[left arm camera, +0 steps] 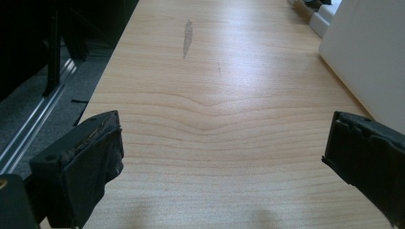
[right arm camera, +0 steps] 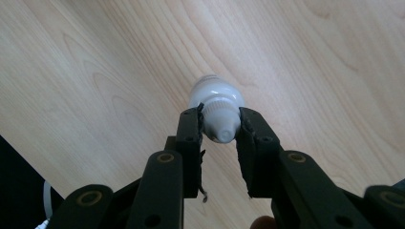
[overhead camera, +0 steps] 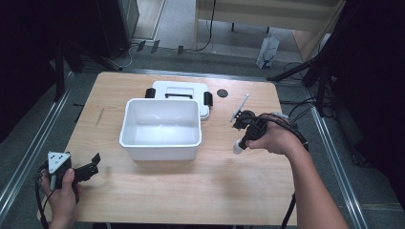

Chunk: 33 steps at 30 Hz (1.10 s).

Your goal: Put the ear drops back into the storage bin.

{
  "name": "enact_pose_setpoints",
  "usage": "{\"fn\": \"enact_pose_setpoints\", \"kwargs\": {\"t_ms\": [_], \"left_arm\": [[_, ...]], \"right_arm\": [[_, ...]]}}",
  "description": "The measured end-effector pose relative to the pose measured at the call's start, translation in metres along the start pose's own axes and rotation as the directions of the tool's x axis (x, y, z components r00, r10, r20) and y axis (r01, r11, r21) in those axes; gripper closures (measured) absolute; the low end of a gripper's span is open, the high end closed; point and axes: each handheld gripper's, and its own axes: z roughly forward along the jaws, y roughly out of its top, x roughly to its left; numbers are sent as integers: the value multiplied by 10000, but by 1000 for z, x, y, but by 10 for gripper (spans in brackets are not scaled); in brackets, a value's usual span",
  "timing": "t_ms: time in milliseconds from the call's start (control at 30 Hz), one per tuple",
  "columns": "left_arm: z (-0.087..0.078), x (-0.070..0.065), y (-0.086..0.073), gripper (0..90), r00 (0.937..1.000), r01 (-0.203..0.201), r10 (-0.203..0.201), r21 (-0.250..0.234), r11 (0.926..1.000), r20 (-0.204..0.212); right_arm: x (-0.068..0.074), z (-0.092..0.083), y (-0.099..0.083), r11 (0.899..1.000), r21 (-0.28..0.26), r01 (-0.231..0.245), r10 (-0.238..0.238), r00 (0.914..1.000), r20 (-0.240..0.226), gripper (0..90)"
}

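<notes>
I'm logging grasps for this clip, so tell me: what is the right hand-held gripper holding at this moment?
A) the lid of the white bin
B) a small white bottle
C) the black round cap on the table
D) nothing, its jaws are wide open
B: in the right gripper view the right hand-held gripper has its jaws closed on the capped end of a small white bottle above the wooden table.

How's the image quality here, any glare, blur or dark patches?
High view: surroundings very dark, glare inside the white bin. Left gripper view: a bright sheen on the table, near jaws soft. Right gripper view: the white bottle is overexposed and slightly blurred.
</notes>
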Motion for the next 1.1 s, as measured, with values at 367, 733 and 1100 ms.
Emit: {"fn": "enact_pose_setpoints", "kwargs": {"t_ms": [367,733,1100], "left_arm": [[0,0,0,3,10000,39,-39,15,10000,33],[0,1,0,3,10000,68,-68,58,10000,25],[0,1,0,3,9999,89,-90,84,9999,47]], "right_arm": [[3,-34,32,9986,-310,430,-427,9990,115,725],[7,-64,62,9949,-406,924,-911,9953,327,725],[14,-92,88,9897,-549,1324,-1290,9897,613,725]]}}
